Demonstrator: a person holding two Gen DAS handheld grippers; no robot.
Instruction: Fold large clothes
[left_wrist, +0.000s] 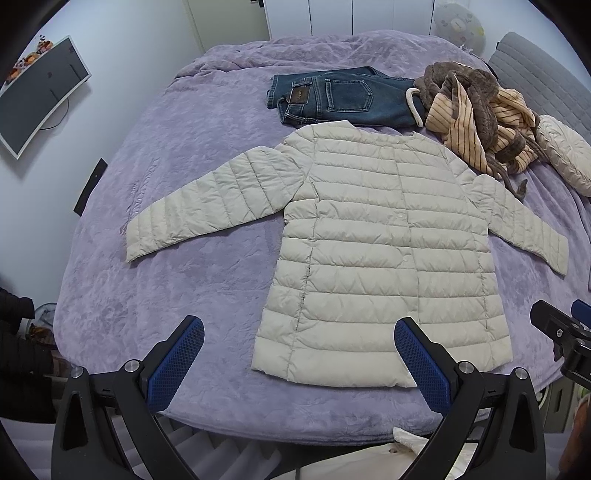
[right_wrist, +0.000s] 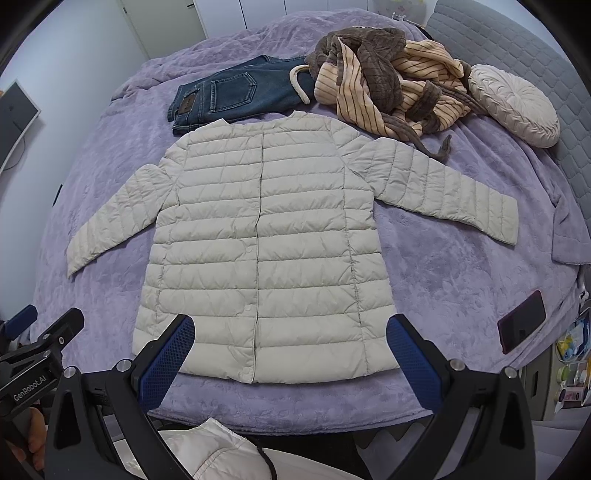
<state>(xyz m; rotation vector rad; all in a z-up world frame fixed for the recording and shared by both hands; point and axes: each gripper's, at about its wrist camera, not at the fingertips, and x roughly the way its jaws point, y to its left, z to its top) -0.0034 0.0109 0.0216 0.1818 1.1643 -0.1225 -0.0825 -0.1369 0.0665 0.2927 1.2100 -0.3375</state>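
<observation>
Item: quilted down jacket (left_wrist: 384, 251), pale cream, collarless, snap-fastened down the front.

Handling, by judgement: light and soft, air-filled, likely springy enough to push folds back open; shell apparently smooth and probably slippery between padded fingers. No stiffness, nothing fragile. Best taken at edges rather than mid-panel: cuff of left sleeve (left_wrist: 144, 240) or cuff of right sleeve (right_wrist: 495, 218) for drawing arms inward over the body; hem corners (right_wrist: 147, 343) for the lengthwise fold. Pinch deep enough to catch both layers.

Appearance: laid flat, front up, snapped closed along the placket (right_wrist: 258, 236); horizontal quilting channels; both sleeves spread outward and angled down; hem nearest the grippers; surface mildly rumpled.

Location: centre of bed under purple plush blanket (left_wrist: 184, 295), collar toward the far side. Folded blue jeans (left_wrist: 340, 98) just past the collar; crumpled brown-and-striped robe (right_wrist: 384, 81) beside the right shoulder; round cream cushion (right_wrist: 513, 103) further right; dark phone (right_wrist: 521, 321) near the right edge.

Left gripper (left_wrist: 299, 362): fingers wide apart, empty, above the hem's left corner.
Right gripper (right_wrist: 291, 362): fingers wide apart, empty, above the hem.

Fold not yet begun.
</observation>
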